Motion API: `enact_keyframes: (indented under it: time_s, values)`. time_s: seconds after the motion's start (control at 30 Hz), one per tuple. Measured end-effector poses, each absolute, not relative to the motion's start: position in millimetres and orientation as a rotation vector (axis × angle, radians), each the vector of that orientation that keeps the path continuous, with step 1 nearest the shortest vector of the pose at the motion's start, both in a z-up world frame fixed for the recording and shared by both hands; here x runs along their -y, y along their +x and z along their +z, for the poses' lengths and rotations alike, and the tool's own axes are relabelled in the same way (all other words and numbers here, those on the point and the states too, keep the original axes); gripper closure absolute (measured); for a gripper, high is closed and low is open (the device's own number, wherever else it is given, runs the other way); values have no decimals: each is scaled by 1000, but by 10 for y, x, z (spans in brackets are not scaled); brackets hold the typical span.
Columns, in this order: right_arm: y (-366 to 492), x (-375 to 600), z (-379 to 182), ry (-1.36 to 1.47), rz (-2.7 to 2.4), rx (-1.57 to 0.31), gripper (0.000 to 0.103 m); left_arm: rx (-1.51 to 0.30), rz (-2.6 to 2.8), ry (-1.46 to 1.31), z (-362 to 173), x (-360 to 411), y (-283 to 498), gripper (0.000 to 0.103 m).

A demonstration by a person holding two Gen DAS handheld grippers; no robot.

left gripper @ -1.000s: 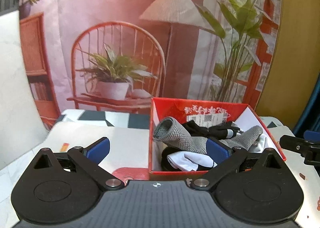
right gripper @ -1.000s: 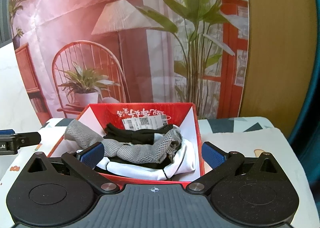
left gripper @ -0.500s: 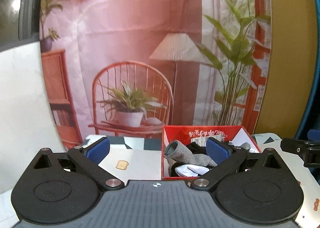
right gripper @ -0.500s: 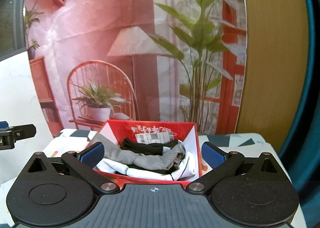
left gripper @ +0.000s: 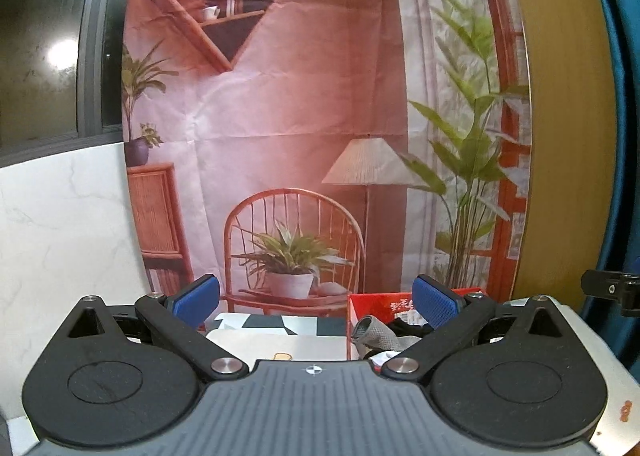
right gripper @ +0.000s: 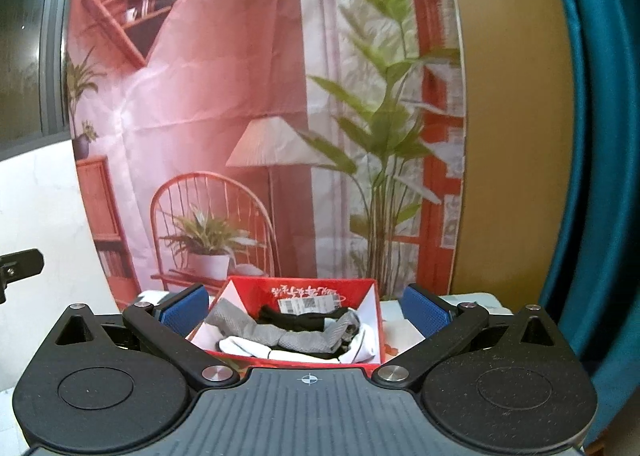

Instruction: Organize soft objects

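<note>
Your left gripper [left gripper: 316, 300] fills the bottom of its view, its blue-padded fingers [left gripper: 196, 298] spread wide apart with nothing between them and touching nothing. Your right gripper [right gripper: 306, 306] sits the same way at the bottom of its view, blue pads [right gripper: 424, 310] wide apart, gripping nothing.

Low in the centre of the right view, framed between the two pads, stands an open red cardboard box [right gripper: 372, 320] on the pale table [right gripper: 404, 330]. Across the top of the pile inside lies a long grey knitted sock [right gripper: 276, 336]. Its long axis runs left to right across the frame, one end rising at the box's left wall, the other bunched toward the right wall. Behind it, a black fabric piece [right gripper: 304, 318] also stretches left to right. Beneath both, white cloth [right gripper: 360, 348] bulges at the box's front right corner.

In the left view, the same red box [left gripper: 376, 304] sits at lower right, partly hidden behind the right finger, and the grey sock's open cuff [left gripper: 366, 330] pokes up at the box's left wall, facing the upper left.

A printed pink backdrop [right gripper: 224, 95] showing a chair, lamp and plants hangs behind the table.
</note>
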State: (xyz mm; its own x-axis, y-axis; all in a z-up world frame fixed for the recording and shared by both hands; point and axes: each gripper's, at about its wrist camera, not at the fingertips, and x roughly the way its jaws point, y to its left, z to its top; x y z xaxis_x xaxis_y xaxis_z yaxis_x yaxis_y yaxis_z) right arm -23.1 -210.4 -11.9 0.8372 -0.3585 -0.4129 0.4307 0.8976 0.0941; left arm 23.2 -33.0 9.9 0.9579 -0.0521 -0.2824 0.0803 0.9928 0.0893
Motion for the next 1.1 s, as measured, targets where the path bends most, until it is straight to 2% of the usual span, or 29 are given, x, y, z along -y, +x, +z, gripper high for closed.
enact_keyframes:
  time_s: [1.1]
  values:
    - [-348,2040,-75,136,-454,-434,0,-350,-73,51,-19,248,208,0]
